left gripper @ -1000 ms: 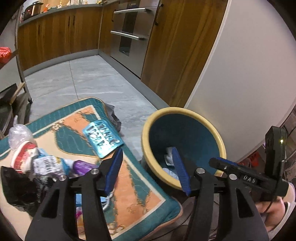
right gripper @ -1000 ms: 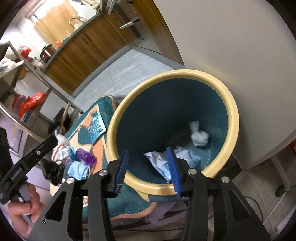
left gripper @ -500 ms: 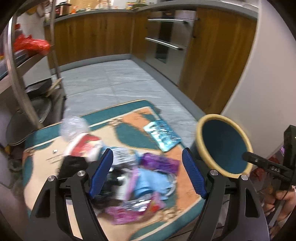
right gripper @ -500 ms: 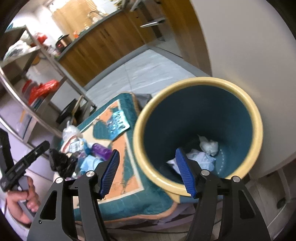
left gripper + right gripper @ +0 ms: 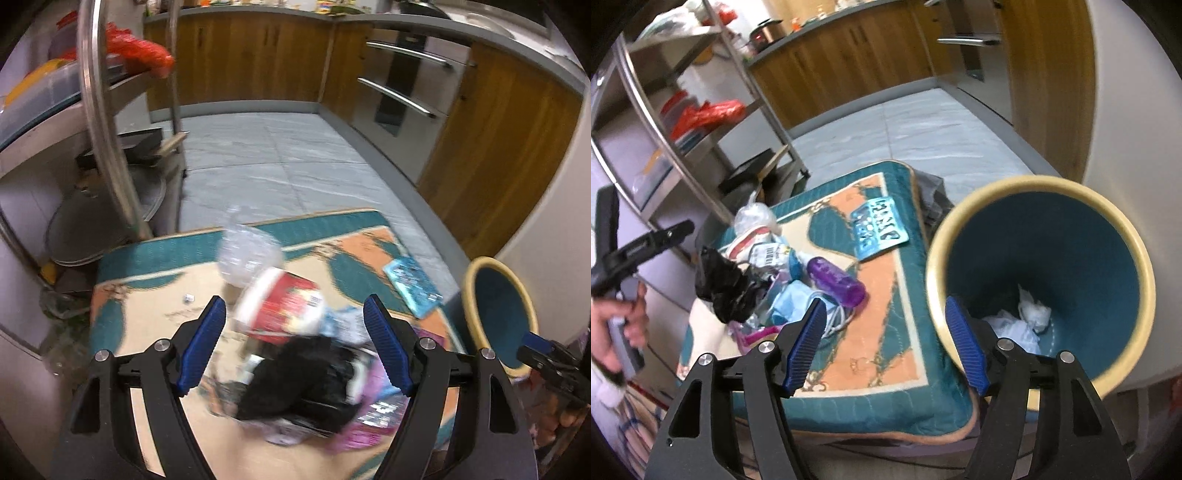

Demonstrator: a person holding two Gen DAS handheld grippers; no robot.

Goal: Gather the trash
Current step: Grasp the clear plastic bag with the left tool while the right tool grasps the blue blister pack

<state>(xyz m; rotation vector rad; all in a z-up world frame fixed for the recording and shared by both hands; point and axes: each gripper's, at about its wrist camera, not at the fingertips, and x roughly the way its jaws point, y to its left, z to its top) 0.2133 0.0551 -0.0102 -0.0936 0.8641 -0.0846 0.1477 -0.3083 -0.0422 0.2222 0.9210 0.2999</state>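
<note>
A pile of trash lies on a teal and orange rug (image 5: 879, 350): a black plastic bag (image 5: 306, 380) (image 5: 724, 284), a red and white cup (image 5: 280, 306), a clear bag (image 5: 247, 254), a purple bottle (image 5: 836, 282), a blue mask (image 5: 794, 301). A blue blister pack (image 5: 881, 229) (image 5: 412, 291) lies apart. My left gripper (image 5: 295, 347) is open, just above the black bag. My right gripper (image 5: 886, 347) is open and empty, between the pile and the yellow-rimmed blue bin (image 5: 1052, 280) (image 5: 498, 314), which holds crumpled paper (image 5: 1030, 317).
A steel shelf rack (image 5: 99, 122) (image 5: 683, 129) stands left of the rug, with a red bag (image 5: 705, 112) on it. Wooden cabinets (image 5: 258, 59) and an oven line the back. A white wall (image 5: 1137, 140) stands behind the bin.
My left gripper swung left from the bin to over the pile and opened wider. My right gripper pulled back from the bin's mouth, moved left and opened wider.
</note>
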